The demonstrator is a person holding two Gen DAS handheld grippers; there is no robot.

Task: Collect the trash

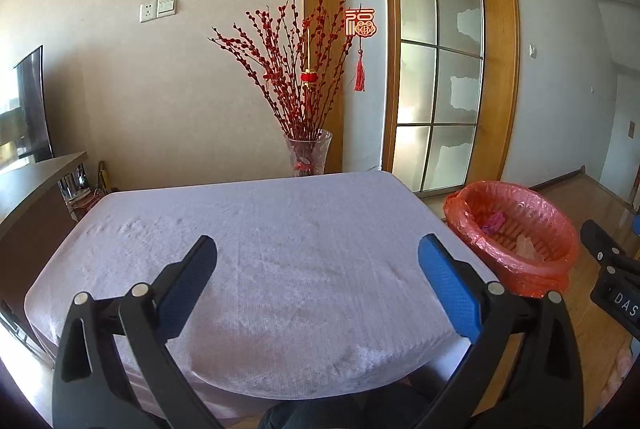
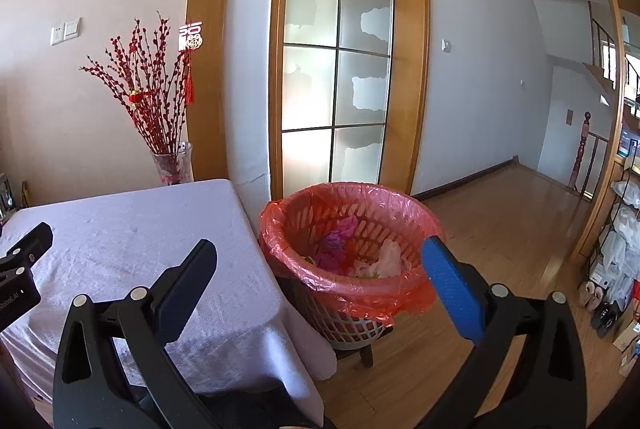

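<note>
A waste basket lined with a red plastic bag stands beside the table's right edge; pink and white crumpled trash lies inside it. The same basket shows at the right of the left wrist view. My left gripper hangs wide open over the pale cloth-covered table, nothing between its fingers. My right gripper is also wide open, pointing at the basket's near rim, and holds nothing. The right gripper's body shows at the right edge of the left view, the left one's body at the left of the right view.
A glass vase of red branches stands behind the table's far edge. A frosted glass door is behind the basket. A dark cabinet sits left of the table. Wooden floor stretches right toward a rack of bags and shoes.
</note>
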